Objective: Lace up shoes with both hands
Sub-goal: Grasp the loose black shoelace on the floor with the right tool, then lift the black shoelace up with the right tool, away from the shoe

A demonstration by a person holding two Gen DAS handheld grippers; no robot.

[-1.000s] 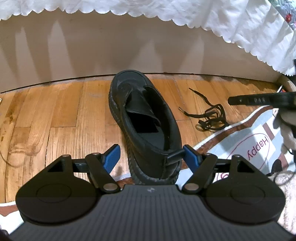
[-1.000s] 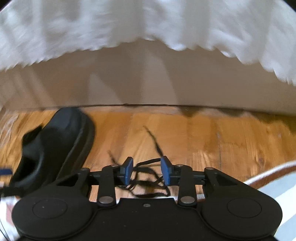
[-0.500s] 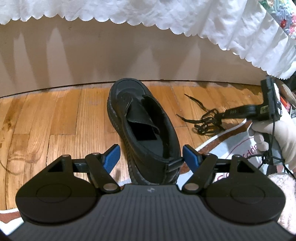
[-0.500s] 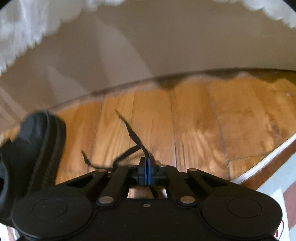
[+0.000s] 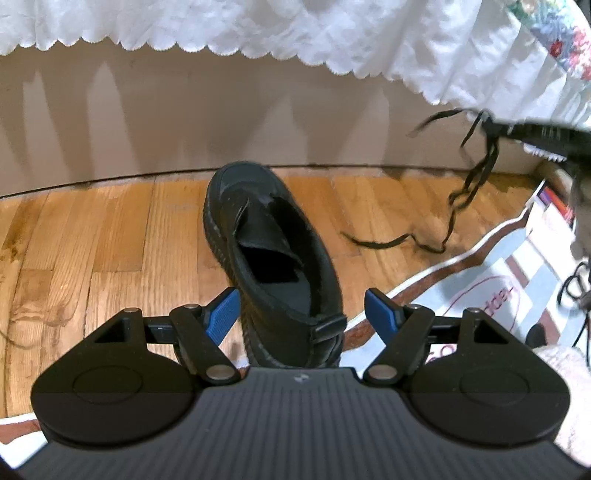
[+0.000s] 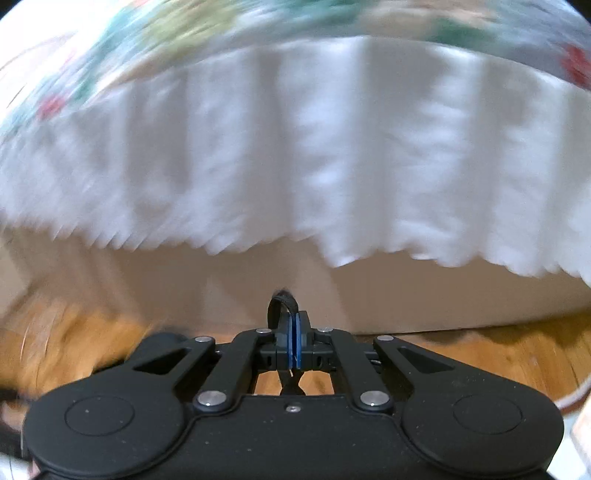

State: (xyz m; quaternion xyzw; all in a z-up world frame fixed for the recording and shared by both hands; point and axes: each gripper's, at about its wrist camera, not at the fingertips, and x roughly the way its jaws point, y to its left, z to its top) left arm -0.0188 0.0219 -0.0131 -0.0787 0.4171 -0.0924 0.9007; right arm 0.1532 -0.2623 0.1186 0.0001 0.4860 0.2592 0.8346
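— Where is the shoe [image 5: 273, 266] from where you stand?

— Straight ahead of my left gripper [image 5: 302, 311], at twelve o'clock. It stands upright on the wooden floor [image 5: 96, 236], toe pointing away toward the bed skirt [image 5: 258, 33], heel nearest me. The heel sits in the gap between my two blue fingers [image 5: 221, 314], though I cannot tell whether either pad touches it. Those left fingers are spread wide, grasping nothing.

— And the lace?

— The black shoelace [image 5: 469, 184] is off at about two o'clock in the left wrist view, well apart from the shoe. Its upper part hangs from my right gripper [image 5: 543, 134], which reaches in from the right edge of that view, raised above the floor. The lace dangles down in loops, and its lower end trails on the boards at roughly three o'clock from the shoe, near the edge of the printed mat [image 5: 491, 280].

— What does your right side show?

— In the right wrist view my right fingers [image 6: 291, 343] are clenched together on the lace: a short black loop pokes out just above the pads at twelve o'clock, and a bit shows below them. That view is blurred, with the white skirt and a floral cover [image 6: 184, 29] filling the upper part.
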